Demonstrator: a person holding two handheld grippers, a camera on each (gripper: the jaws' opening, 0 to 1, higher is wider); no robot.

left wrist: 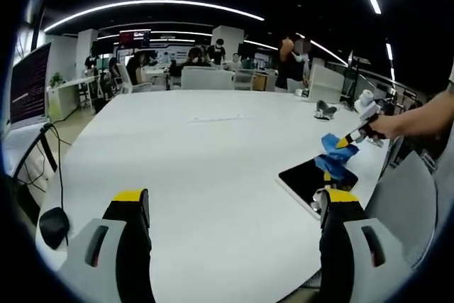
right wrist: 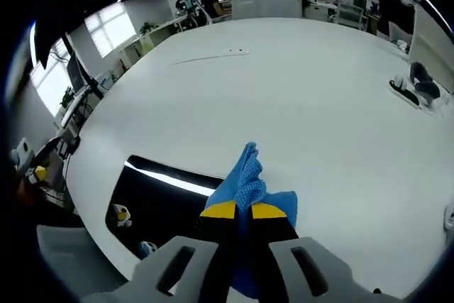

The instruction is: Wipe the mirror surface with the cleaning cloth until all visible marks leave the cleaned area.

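1. The right gripper [right wrist: 236, 210] has its jaws together on the blue cloth [right wrist: 250, 182], which bunches up above the yellow tips and hangs a little to one side.
2. In the left gripper view, that same gripper comes in from the right in a person's hand [left wrist: 386, 125], with the cloth dangling over the mirror [left wrist: 312, 179].
3. The mirror [right wrist: 152, 196] lies flat on the white table [left wrist: 213, 168], near the edge closest to the person; it is a dark pane in a pale frame, reflecting a ceiling light strip.
4. The left gripper [left wrist: 237, 207] hovers over bare table with its jaws wide apart and nothing between them, just beside the mirror.
5. Progress, as I judge it: the cloth is in hand and just above or at the mirror's edge (I cannot tell whether it touches the glass), so the wiping itself looks barely begun or about to begin.
6. Marks: two small spots sit near the mirror's lower corner in the right gripper view, one yellowish and one bluish; they may be marks or reflections, I cannot tell. The rest of the glass looks dark and even.
7. What is left: passes over the whole pane, then a check of it.
8. Writing: none legible. A dark screen [left wrist: 28, 83] at the room's side carries lines of text too small to read, and distant signage is blurred.
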